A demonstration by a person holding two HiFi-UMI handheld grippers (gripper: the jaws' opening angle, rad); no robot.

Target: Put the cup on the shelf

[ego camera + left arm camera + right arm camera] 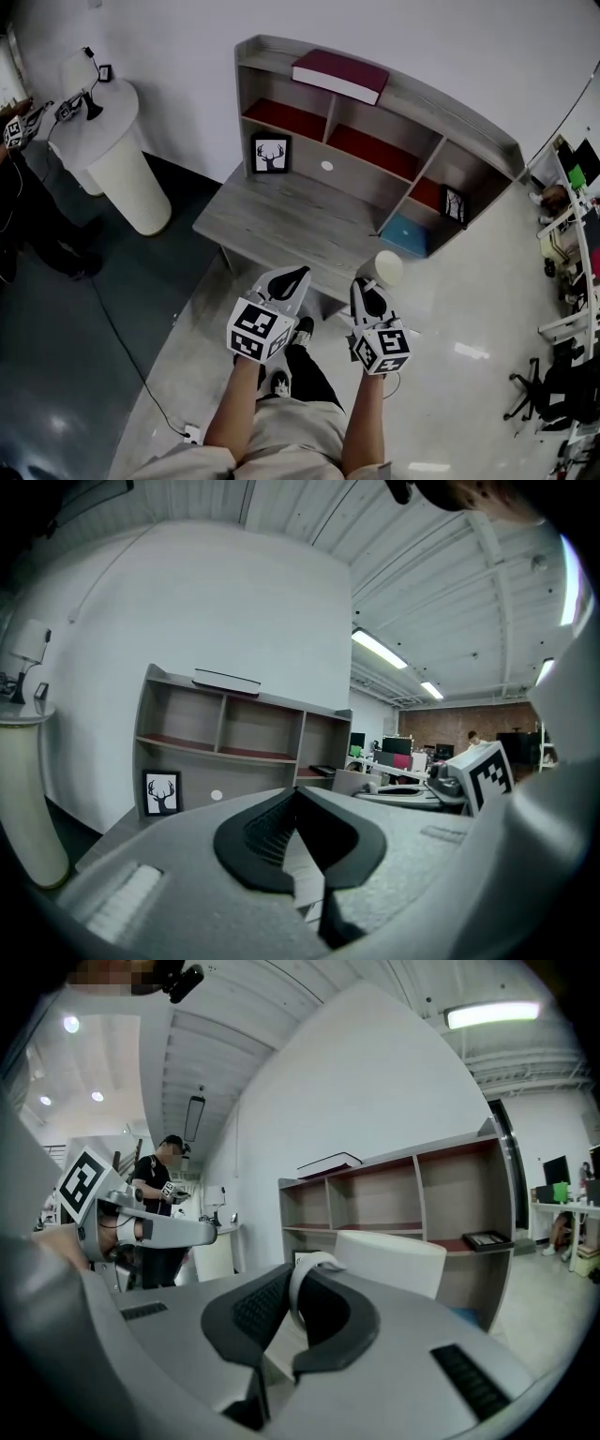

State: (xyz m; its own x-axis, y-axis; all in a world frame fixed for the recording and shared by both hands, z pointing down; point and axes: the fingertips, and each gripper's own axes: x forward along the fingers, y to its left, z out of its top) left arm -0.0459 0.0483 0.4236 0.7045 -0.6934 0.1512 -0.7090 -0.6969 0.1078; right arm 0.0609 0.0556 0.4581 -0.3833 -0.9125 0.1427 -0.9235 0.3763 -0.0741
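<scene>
— What is nearest to the person?

— The two grippers, held out side by side over the person's legs. The left gripper has its jaws pressed together at the tips, and its own view shows nothing between them.

— And the right one?

— The right gripper is clamped on the handle of the white cup. The right gripper view shows the thin white loop pinched between the dark pads, with the cup's body upright just beyond the jaws.

— So where is the cup?

— In that grip, not on the shelf. In the head view it sits by the near right corner of the grey desk, just past the gripper's tips.

— What stands on the desk?

— A framed deer picture leans at the back left, against the shelf unit that rises along the desk's far side. The shelf unit has open compartments with red floors. A small dark frame lies in the right one, and a blue thing sits below it.

— Anything on top?

— A maroon book lies flat on the top board.

— And farther off?

— A white round pedestal stands to the left of the desk, well apart from it. Beyond it, at the picture's left edge, is another person in dark clothes.
</scene>
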